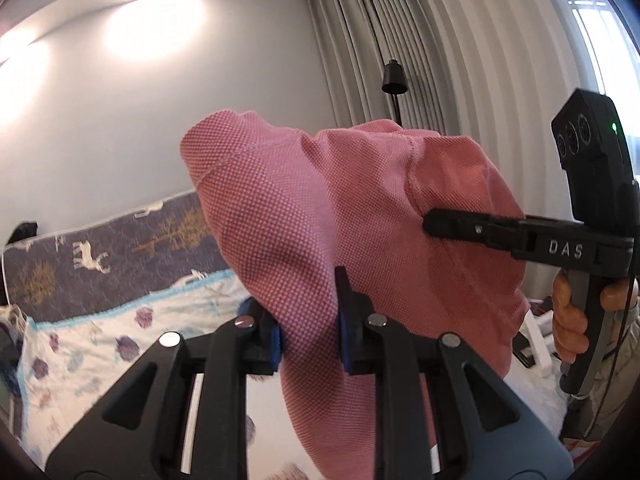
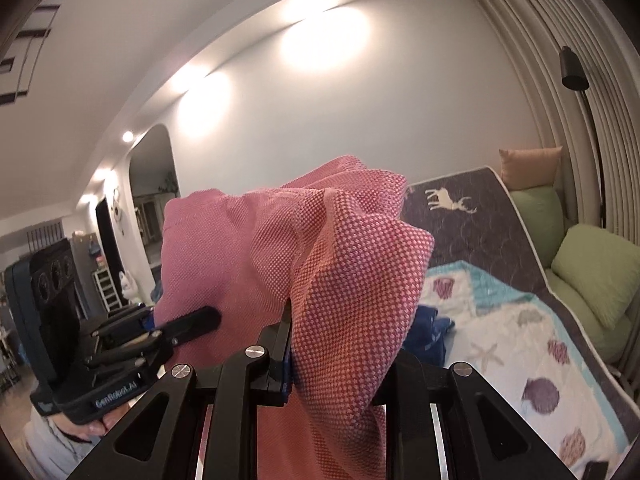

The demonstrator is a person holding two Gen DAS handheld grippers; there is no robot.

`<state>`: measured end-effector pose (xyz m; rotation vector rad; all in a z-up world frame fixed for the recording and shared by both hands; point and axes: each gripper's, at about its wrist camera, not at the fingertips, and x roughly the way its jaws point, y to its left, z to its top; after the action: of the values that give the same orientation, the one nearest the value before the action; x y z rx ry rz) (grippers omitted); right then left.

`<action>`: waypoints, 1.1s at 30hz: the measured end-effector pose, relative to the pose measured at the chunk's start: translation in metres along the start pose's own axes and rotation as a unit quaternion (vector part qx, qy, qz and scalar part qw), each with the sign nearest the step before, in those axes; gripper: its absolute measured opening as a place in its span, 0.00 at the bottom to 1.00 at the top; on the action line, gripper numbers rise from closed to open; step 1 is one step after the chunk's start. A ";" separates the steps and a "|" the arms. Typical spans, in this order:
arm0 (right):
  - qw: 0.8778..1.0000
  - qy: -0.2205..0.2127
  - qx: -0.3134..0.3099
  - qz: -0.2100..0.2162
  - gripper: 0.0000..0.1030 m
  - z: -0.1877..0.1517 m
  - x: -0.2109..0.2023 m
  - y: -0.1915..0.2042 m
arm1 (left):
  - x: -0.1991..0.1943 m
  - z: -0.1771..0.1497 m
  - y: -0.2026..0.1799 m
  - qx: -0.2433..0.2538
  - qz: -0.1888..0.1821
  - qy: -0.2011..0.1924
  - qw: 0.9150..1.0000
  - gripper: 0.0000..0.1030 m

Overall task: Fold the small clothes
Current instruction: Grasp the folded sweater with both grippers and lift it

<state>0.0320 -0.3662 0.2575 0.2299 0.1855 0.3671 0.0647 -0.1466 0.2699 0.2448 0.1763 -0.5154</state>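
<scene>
A pink knit garment (image 1: 312,208) hangs bunched in the air above the bed. My left gripper (image 1: 310,336) is shut on a fold of it, the cloth pinched between the blue pads. My right gripper (image 1: 430,222) comes in from the right of the left wrist view, held by a hand, its tip buried in the fabric. In the right wrist view the same pink garment (image 2: 280,248) drapes over my right gripper (image 2: 332,344), which is shut on it; the right finger is hidden under cloth. My left gripper (image 2: 208,318) grips the cloth at the left.
Below lies a bed with a seashell-patterned quilt (image 2: 516,340) and a dark deer-print cover (image 1: 100,256). A blue folded cloth (image 2: 428,332) rests on the quilt. Green cushions (image 2: 592,280) and an orange pillow (image 2: 528,164) lean by the curtains (image 1: 440,60). A black floor lamp (image 1: 394,80) stands there.
</scene>
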 end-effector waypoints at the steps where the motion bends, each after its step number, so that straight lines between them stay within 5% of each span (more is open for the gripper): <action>1: 1.000 -0.002 0.003 0.000 0.20 0.012 0.007 -0.005 | 0.009 0.013 0.004 0.003 0.005 -0.003 1.000 0.23; 6: 1.000 -0.001 0.009 -0.019 0.20 0.066 0.061 -0.027 | 0.073 0.063 0.031 -0.005 0.038 0.012 0.999 0.23; 13: 0.999 0.013 0.014 -0.041 0.20 0.083 0.154 -0.060 | 0.175 0.064 0.071 -0.023 0.058 0.048 0.997 0.23; 26: 0.989 0.115 0.072 -0.055 0.20 0.001 0.364 -0.172 | 0.373 -0.050 0.129 -0.045 0.076 0.142 0.986 0.24; 29: 0.981 0.154 0.076 -0.084 0.21 -0.029 0.413 -0.195 | 0.435 -0.096 0.140 -0.057 0.098 0.185 0.976 0.29; 33: 0.952 0.231 0.059 -0.192 0.22 -0.084 0.480 -0.232 | 0.504 -0.164 0.129 0.029 0.170 0.264 0.949 0.29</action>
<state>0.5307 -0.3813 0.0521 0.2171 0.7060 0.0155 0.5438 -0.2267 0.0226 0.4588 0.6306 -0.0999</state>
